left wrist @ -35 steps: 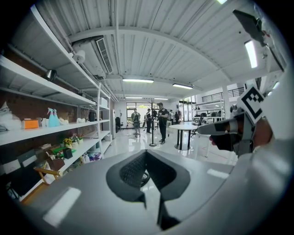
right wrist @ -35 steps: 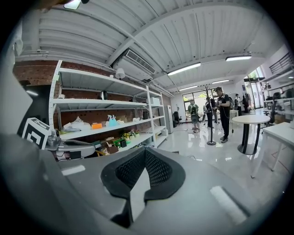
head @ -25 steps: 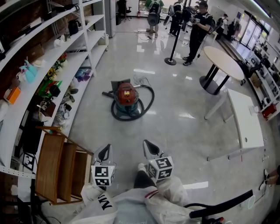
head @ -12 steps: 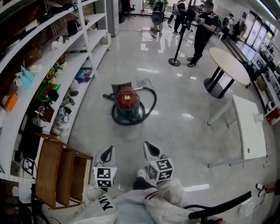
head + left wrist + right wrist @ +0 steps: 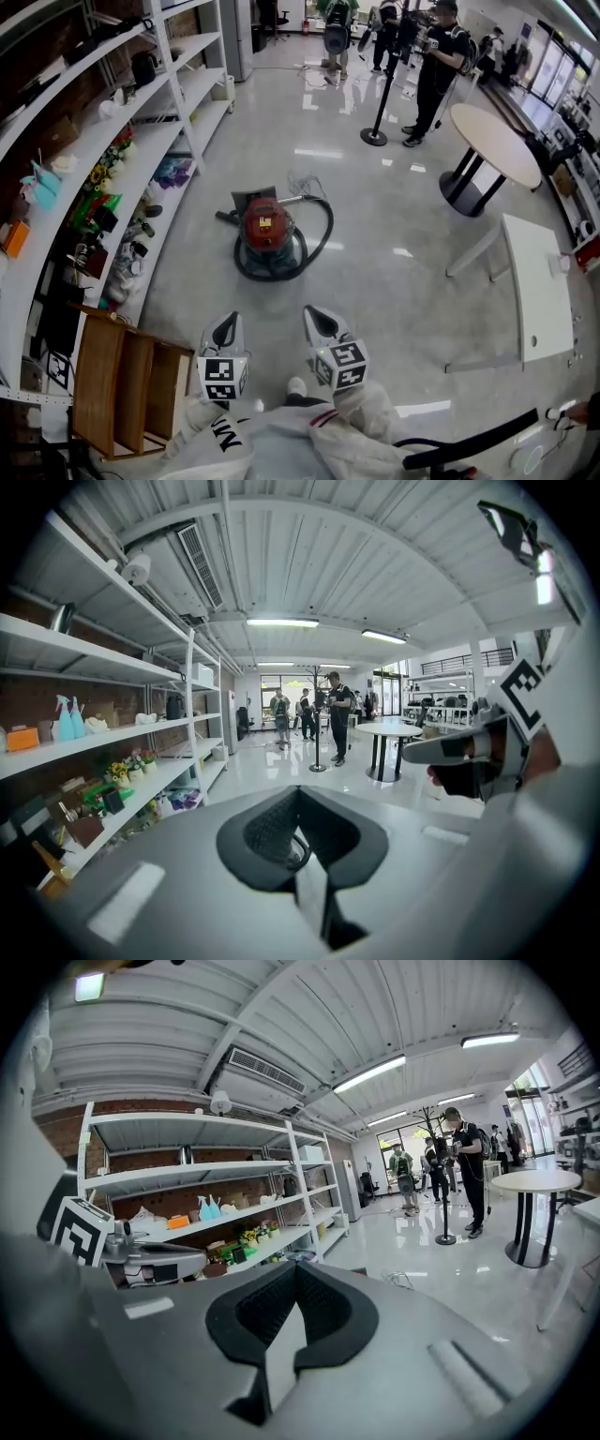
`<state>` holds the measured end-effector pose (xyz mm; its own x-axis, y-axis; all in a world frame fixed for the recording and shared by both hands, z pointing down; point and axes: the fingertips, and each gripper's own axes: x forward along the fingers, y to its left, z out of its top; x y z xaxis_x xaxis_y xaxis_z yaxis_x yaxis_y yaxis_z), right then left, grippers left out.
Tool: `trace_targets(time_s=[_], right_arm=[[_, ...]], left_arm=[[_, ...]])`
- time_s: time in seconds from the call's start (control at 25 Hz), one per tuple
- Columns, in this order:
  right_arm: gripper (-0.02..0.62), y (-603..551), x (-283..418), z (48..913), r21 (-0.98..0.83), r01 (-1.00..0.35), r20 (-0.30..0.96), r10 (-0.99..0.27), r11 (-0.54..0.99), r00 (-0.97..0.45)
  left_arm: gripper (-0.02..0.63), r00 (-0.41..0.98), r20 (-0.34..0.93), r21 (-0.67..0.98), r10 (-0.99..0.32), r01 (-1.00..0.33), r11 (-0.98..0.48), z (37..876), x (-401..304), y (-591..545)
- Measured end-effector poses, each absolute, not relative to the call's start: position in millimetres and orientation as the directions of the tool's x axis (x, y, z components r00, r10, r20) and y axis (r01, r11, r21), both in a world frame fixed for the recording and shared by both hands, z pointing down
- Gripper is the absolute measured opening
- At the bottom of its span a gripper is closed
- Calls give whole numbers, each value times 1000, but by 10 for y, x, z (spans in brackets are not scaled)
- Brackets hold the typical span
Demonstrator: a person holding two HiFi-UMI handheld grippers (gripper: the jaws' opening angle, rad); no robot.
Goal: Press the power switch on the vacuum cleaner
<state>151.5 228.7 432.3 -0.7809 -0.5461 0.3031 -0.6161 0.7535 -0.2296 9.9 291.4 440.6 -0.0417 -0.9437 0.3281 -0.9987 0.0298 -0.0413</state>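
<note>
The vacuum cleaner (image 5: 266,228) stands on the glossy floor ahead, with a red top, a teal base and a black hose looped round it. A switch is too small to make out. Both grippers are held low and near the body, well short of the vacuum. My left gripper (image 5: 223,328) (image 5: 298,793) is shut with nothing in it. My right gripper (image 5: 318,322) (image 5: 295,1268) is shut and empty too. The vacuum does not show clearly in either gripper view.
White shelving (image 5: 122,141) full of small items runs along the left. A wooden rack (image 5: 122,394) stands at my near left. A round table (image 5: 497,141) and a white rectangular table (image 5: 534,281) are at the right. Several people (image 5: 436,56) and a stanchion post (image 5: 375,136) stand beyond.
The view has moved forward: the vacuum cleaner sits lower and a little nearer in the head view. Both grippers stay shut and keep their place before the body.
</note>
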Motion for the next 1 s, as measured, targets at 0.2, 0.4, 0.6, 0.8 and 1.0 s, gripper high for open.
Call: trace_targets(time_s=[0.2, 0.4, 0.6, 0.8, 1.0], right_arm=[[0, 2055, 1568, 4319, -230, -607, 292, -541, 761, -789], [0, 2015, 1567, 4339, -243, -593, 292, -525, 768, -799], [0, 2010, 1558, 4369, -247, -587, 293, -517, 771, -804], [0, 1975, 1502, 4369, -242, -585, 298, -514, 774, -804], [0, 1865, 1502, 4348, -232, -596, 300, -526, 769, -796]], left_arm=[[0, -63, 316, -52, -947, -997, 49, 4366, 134, 2714], [0, -84, 326, -58, -942, -996, 69, 4374, 124, 2711], [0, -104, 335, -58, -936, -994, 90, 4406, 83, 2753], [0, -105, 340, -55, -935, -994, 92, 4421, 35, 2721], [0, -83, 332, -49, -939, -996, 71, 4420, 57, 2575]])
